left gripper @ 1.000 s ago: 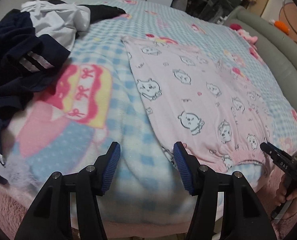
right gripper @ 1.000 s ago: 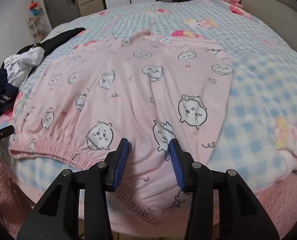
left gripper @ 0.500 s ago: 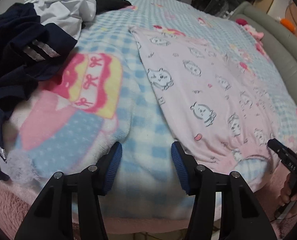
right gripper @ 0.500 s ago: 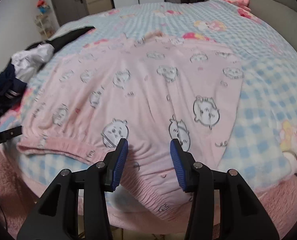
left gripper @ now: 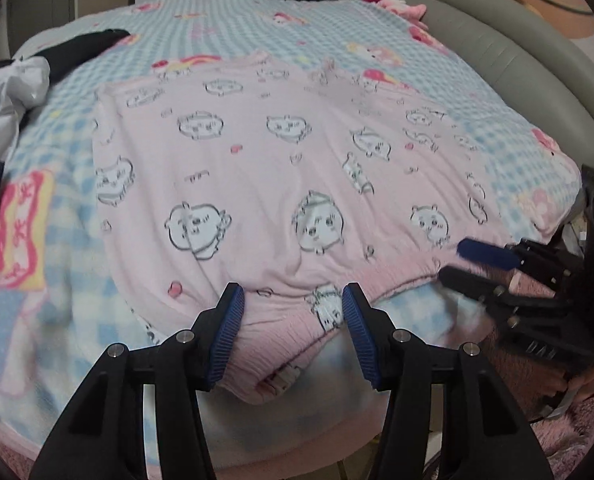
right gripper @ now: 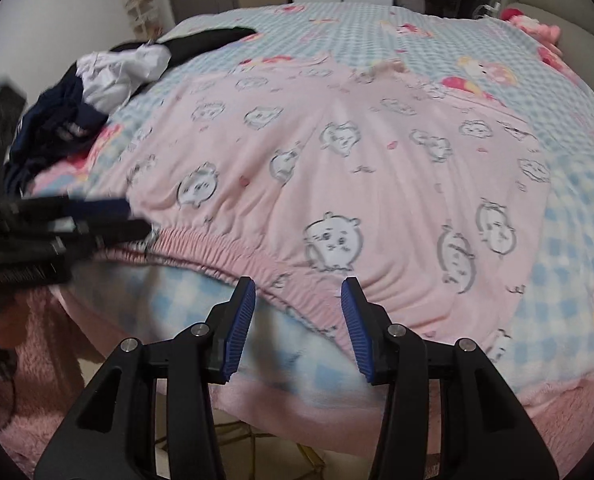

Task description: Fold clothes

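Presently, items left to right of the pink pyjama garment [left gripper: 281, 184]:
Clothes pile [right gripper: 77, 112]: far-left of it; stray sleeves could snag.
Left gripper [left gripper: 293, 320]: spread over its waistband; you may pinch one layer only.
Right gripper [right gripper: 297, 316]: spread at its waistband [right gripper: 233, 260]; uneven pulls skew the fold.
Garment: flat on the blanket [left gripper: 233, 24].

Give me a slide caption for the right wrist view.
Open right gripper at the elastic waistband of pink pyjama trousers spread on a bed.
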